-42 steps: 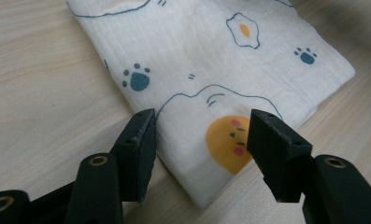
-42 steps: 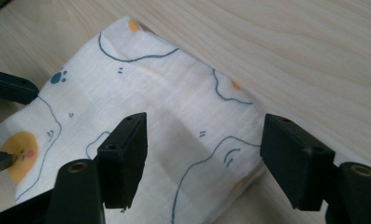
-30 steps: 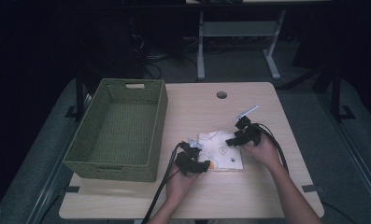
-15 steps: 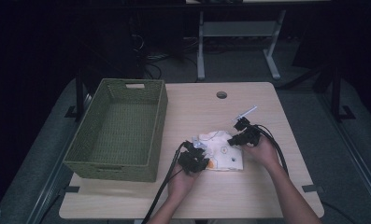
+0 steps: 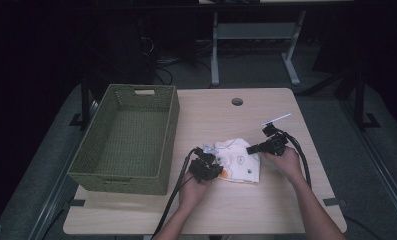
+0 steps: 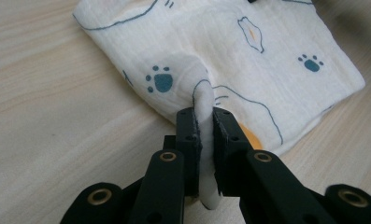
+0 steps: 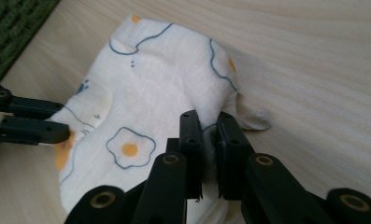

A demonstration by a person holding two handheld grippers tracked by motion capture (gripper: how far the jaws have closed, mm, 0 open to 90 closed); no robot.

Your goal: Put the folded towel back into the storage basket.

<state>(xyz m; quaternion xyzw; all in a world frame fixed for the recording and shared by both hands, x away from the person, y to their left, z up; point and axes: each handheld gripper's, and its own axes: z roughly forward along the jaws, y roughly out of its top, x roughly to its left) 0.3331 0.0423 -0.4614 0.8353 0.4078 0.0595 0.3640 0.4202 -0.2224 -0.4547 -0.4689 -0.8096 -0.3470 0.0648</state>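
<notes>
1. high view: the printed cloth (image 5: 237, 161) lies flat on the table (image 5: 246, 210), between the two hand-held grippers. the left hand-held gripper (image 5: 212, 168) sits at its near left edge, the right hand-held gripper (image 5: 252, 148) at its far right corner. a green woven basket (image 5: 128, 140) stands well off to the left of the left hand-held gripper.

2. left gripper view: the left hand-held gripper (image 6: 206, 133) is clamped on a pinched-up fold of the cloth (image 6: 248, 56); the rest spreads out ahead of the jaws. the fold bulges softly above the pinch, so i'd judge it a thin, light, floppy fabric with no stiffness at all.

3. right gripper view: the right hand-held gripper (image 7: 210, 140) is closed on the cloth's (image 7: 141, 107) edge, just beside a small loop tab (image 7: 254, 119) to its right. the left hand-held gripper (image 7: 57, 122) shows farther off at the left.

4. handling, as i see it: nothing fragile or slippery here, but it will sag and drape wherever it's unsupported. corners and hemmed edges are the sensible hold, one at each side.
</notes>
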